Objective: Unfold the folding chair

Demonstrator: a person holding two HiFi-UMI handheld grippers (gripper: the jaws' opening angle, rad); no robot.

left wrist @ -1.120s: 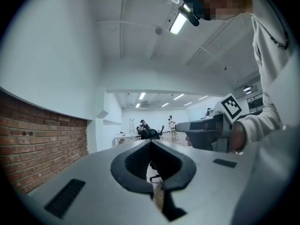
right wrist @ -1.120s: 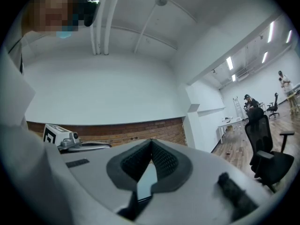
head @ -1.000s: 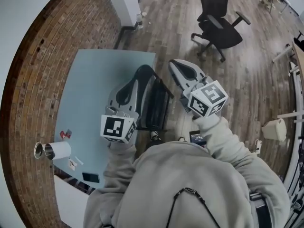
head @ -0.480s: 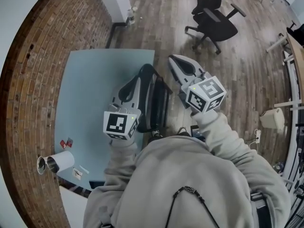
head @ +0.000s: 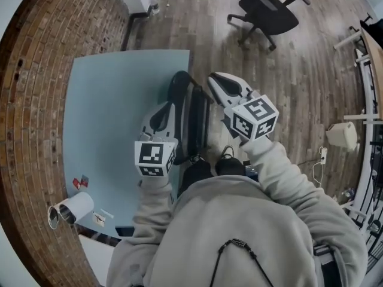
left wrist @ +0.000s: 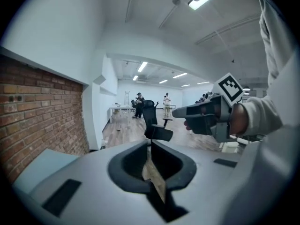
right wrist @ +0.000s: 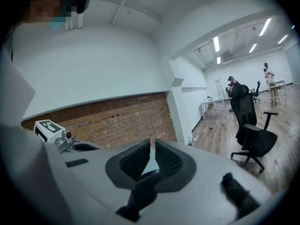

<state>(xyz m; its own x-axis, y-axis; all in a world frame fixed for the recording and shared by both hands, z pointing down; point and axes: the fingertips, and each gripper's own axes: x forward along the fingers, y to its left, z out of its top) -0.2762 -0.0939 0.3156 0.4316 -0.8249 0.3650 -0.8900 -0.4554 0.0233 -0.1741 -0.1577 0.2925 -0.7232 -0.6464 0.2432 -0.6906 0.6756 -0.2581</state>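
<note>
Person is wearing a pale grey hoodie (head: 239, 220); its sleeves (head: 270, 163) are bunching loosely at the cuffs; a dark cord (head: 236, 243) is looping at the neckline, possibly a drawstring, too small to tell. Left gripper (head: 169, 103) and right gripper (head: 213, 78) are showing light grey shells with black cut-outs; ribbed black pads (right wrist: 136, 161) are lining the right one's jaws; left cube (head: 154, 158) and right cube (head: 254, 118) are showing white faces with black square markers.
</note>
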